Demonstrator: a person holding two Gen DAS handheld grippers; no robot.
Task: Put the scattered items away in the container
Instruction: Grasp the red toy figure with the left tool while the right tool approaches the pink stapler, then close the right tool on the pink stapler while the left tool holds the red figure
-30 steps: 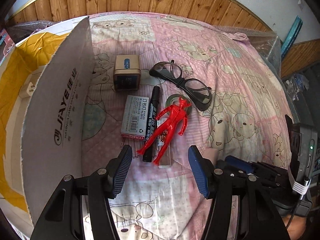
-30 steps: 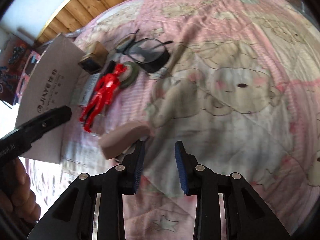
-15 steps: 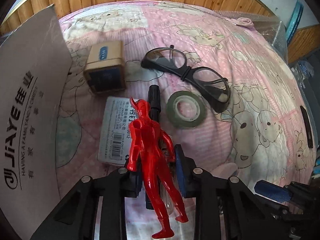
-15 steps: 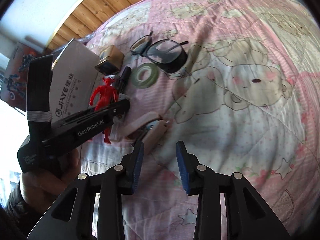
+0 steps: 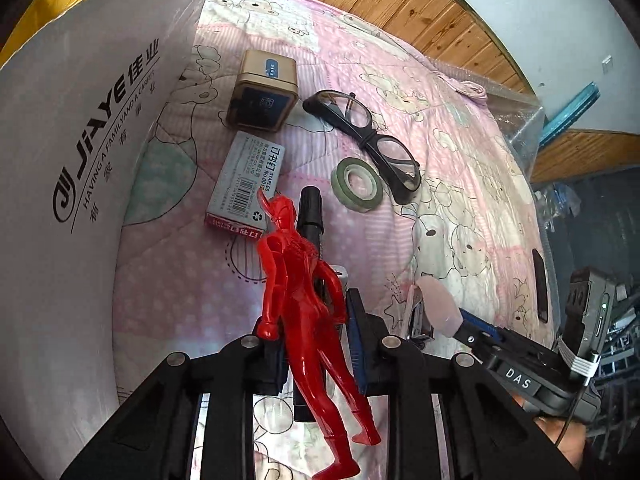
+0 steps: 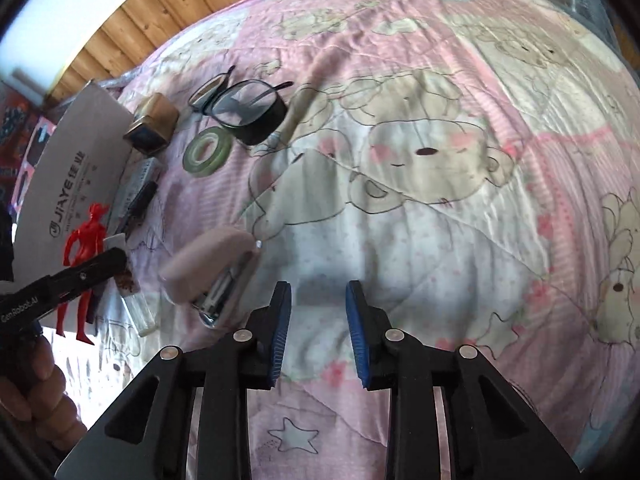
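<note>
A pink quilt [image 6: 440,128] printed with bears covers a bed backed by wood panelling. One glossy red plastic figure [image 5: 304,304] is clamped at the waist by the left gripper [image 5: 316,344], lifted above one black marker [image 5: 310,216]. Beside them lie one staple box [image 5: 248,188], one green tape ring [image 5: 356,186], one pair of black-framed glasses [image 5: 372,140], one tan cube [image 5: 262,92] and one pink stapler [image 6: 216,264]. One white cardboard container [image 5: 80,152] stands at the left. The right gripper [image 6: 316,320] is parted and empty.
</note>
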